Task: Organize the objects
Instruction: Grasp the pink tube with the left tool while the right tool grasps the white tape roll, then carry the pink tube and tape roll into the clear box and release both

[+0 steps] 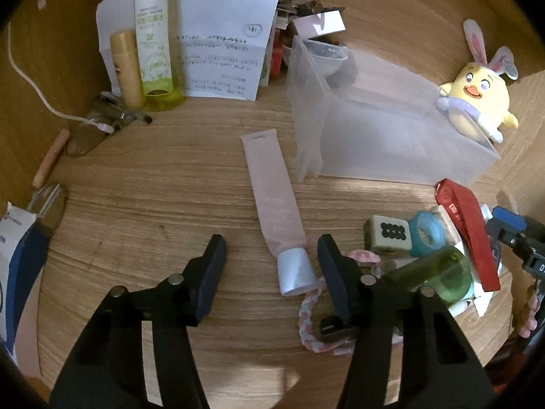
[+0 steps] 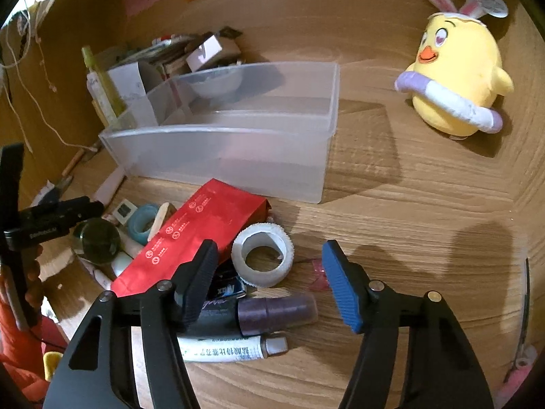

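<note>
A pink tube (image 1: 276, 201) with a silver cap lies on the wooden desk, cap end between the open fingers of my left gripper (image 1: 272, 255), which holds nothing. A clear plastic bin (image 1: 381, 129) stands behind it, also in the right wrist view (image 2: 224, 156). My right gripper (image 2: 270, 259) is open and empty above a pile: a red packet (image 2: 190, 235), a white tape roll (image 2: 262, 259), a dark purple tube (image 2: 276, 312) and a white tube (image 2: 231, 349). The pile shows in the left wrist view with a mahjong tile (image 1: 388, 233) and a green bottle (image 1: 436, 272).
A yellow chick plush (image 2: 456, 78) sits at the right. A green-labelled bottle (image 1: 153, 44), a tan tube (image 1: 126, 68), papers (image 1: 221, 51) and a white cable (image 1: 41, 92) stand at the back left. A braided pink band (image 1: 313, 320) lies by the left gripper.
</note>
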Demonstrator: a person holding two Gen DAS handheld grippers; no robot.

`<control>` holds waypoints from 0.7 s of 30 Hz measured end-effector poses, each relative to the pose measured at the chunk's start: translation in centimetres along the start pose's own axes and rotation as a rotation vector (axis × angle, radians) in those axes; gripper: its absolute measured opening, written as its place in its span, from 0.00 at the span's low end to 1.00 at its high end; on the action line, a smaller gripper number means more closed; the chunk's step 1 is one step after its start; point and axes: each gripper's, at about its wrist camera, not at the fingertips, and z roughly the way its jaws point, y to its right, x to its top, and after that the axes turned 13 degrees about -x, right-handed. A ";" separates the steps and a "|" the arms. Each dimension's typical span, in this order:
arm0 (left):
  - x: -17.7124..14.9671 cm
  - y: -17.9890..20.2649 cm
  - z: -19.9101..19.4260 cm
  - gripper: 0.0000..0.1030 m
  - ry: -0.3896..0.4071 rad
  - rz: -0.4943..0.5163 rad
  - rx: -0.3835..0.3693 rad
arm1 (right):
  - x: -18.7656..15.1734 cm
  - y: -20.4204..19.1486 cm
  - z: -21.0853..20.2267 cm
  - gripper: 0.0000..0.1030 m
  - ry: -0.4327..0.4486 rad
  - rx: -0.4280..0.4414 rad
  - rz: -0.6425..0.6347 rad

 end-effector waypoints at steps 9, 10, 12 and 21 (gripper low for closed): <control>-0.9 1.4 0.2 0.22 0.024 0.059 0.037 | 0.3 0.6 0.2 0.33 0.004 0.008 0.047; -1.0 1.3 0.0 0.22 0.028 0.049 0.032 | 0.2 0.7 0.1 0.33 0.008 0.002 0.051; -1.2 1.1 -0.4 0.22 0.039 0.038 0.035 | 0.1 0.9 0.1 0.33 0.011 -0.003 0.060; -1.9 0.5 -4.4 0.22 0.151 -0.001 0.086 | -0.1 2.1 -1.9 0.33 0.079 -0.034 0.102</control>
